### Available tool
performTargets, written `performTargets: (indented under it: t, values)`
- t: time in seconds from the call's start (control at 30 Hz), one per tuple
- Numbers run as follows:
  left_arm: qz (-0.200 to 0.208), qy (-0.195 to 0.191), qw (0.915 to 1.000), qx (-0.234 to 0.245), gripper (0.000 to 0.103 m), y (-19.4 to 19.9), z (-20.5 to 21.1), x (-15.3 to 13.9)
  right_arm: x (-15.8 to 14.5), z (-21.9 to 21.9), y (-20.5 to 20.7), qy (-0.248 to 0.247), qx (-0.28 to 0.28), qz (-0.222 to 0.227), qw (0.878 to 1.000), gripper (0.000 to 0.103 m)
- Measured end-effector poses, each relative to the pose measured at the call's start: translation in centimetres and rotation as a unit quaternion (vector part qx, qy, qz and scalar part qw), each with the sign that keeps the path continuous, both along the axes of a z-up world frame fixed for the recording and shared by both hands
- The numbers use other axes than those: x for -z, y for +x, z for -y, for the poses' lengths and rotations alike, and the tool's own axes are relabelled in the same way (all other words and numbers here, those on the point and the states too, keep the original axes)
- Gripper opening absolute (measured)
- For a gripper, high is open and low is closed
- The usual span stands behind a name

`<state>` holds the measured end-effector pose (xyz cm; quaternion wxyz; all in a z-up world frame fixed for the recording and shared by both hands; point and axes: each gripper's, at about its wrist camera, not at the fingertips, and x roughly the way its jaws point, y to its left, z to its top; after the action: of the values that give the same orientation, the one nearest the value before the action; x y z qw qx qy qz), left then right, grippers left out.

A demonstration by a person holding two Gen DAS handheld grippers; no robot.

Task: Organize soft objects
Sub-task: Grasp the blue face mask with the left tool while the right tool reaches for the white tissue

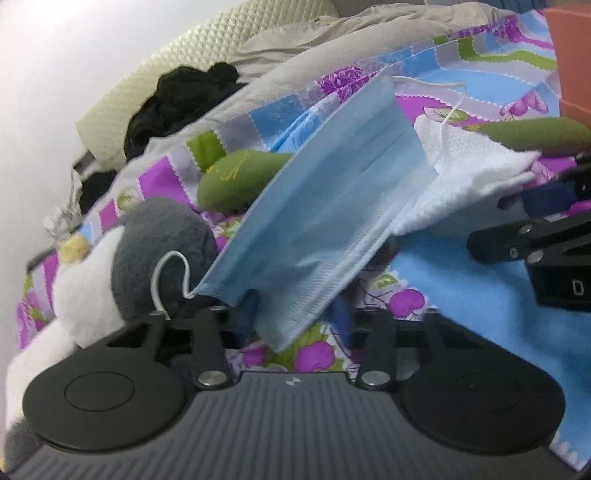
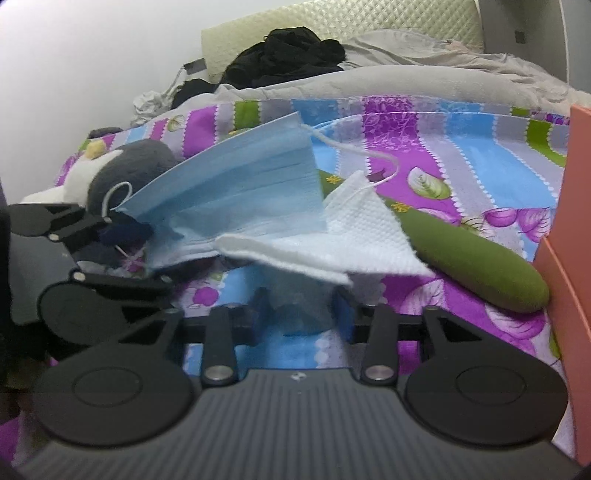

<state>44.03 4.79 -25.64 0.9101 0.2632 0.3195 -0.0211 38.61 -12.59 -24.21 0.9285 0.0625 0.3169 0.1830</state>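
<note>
A blue face mask (image 1: 317, 206) hangs between both grippers above a patterned bedsheet (image 1: 461, 280). My left gripper (image 1: 295, 325) is open, with the mask's lower corner between its fingers. A white tissue (image 2: 332, 240) lies against the mask (image 2: 236, 195). My right gripper (image 2: 299, 310) is open with the tissue's lower edge over it; it also shows in the left wrist view (image 1: 532, 218). A green plush cucumber (image 2: 476, 258) lies under the tissue. A grey and white plush toy (image 1: 147, 258) sits at the left.
An orange bin (image 2: 569, 266) stands at the right edge. Black clothes (image 2: 288, 55) and a beige blanket (image 2: 424, 81) lie at the back against a quilted headboard (image 2: 369, 22). A white wall is on the left.
</note>
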Motion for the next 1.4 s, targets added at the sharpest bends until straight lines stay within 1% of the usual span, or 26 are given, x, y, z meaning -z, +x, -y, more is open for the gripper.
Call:
performTargets:
  t: [0.03,0.07,0.1,0.13,0.2,0.27,0.4,0.43,0.57,0.67,0.77,0.93,1.07,1.13,1.23,1.33,1.4]
  values:
    - [-0.003,-0.006,1.0,-0.001,0.027,0.1,-0.1,0.0,0.0,0.0,0.0,-0.004,0.002,0.0,1.0,0.026]
    - [-0.006,-0.009,0.9999,-0.001,0.019,0.0,-0.1,0.0,-0.1,0.0,0.0,-0.005,0.003,-0.001,1.0,0.022]
    - [-0.009,-0.008,0.9999,0.001,0.016,0.0,-0.1,0.0,-0.1,0.0,0.0,-0.006,0.003,-0.002,1.0,0.018]
    - [-0.009,-0.005,0.9999,0.003,0.01,-0.2,0.0,0.0,-0.1,0.1,-0.1,-0.007,0.005,-0.002,1.0,0.017]
    - [-0.011,-0.005,0.9999,0.004,0.008,-0.9,-0.1,-0.2,-0.2,0.2,-0.2,-0.007,0.006,-0.004,1.0,0.016]
    - [-0.017,-0.02,0.9997,0.002,0.005,-1.5,-0.3,-0.6,-0.5,0.4,-0.4,-0.008,0.005,-0.005,1.0,0.016]
    - [-0.018,-0.052,0.9985,-0.008,0.003,-2.7,-0.9,-2.1,-1.0,0.8,-1.2,-0.012,0.006,-0.008,1.0,0.016]
    - [-0.02,-0.065,0.9976,-0.013,0.003,-3.1,-1.0,-2.6,-1.1,0.9,-1.5,-0.013,0.007,-0.009,1.0,0.016]
    - [-0.03,-0.129,0.9906,-0.032,0.002,-4.9,-1.3,-4.6,-1.9,1.4,-3.0,-0.009,0.013,-0.012,1.0,0.016]
    - [-0.044,-0.164,0.9845,-0.043,0.002,-6.6,-1.0,-5.7,-2.4,1.6,-4.4,-0.012,0.012,-0.014,1.0,0.016]
    - [-0.049,-0.185,0.9803,-0.049,0.002,-8.6,-0.3,-6.7,-3.2,2.1,-6.1,-0.01,0.015,-0.015,1.0,0.016]
    - [-0.058,-0.231,0.9688,-0.07,0.001,-12.5,0.3,-8.2,-4.4,2.9,-8.5,-0.009,0.02,-0.021,1.0,0.016]
    - [-0.065,-0.247,0.9635,-0.079,0.001,-15.8,1.0,-8.8,-5.1,3.7,-10.4,-0.008,0.018,-0.031,0.999,0.016]
    - [-0.069,-0.268,0.9571,-0.086,0.001,-17.6,1.2,-9.1,-5.3,4.1,-11.5,-0.011,0.018,-0.037,0.999,0.016]
    - [-0.072,-0.282,0.9521,-0.093,0.001,-20.3,1.6,-9.4,-5.6,4.7,-13.4,-0.018,0.017,-0.046,0.999,0.016]
    - [-0.078,-0.305,0.9435,-0.102,0.001,-22.8,1.5,-9.7,-5.8,5.0,-15.4,-0.026,0.014,-0.053,0.998,0.016]
    - [-0.079,-0.308,0.9419,-0.107,0.001,-24.4,1.4,-9.8,-5.9,5.1,-16.7,-0.029,0.009,-0.059,0.998,0.016]
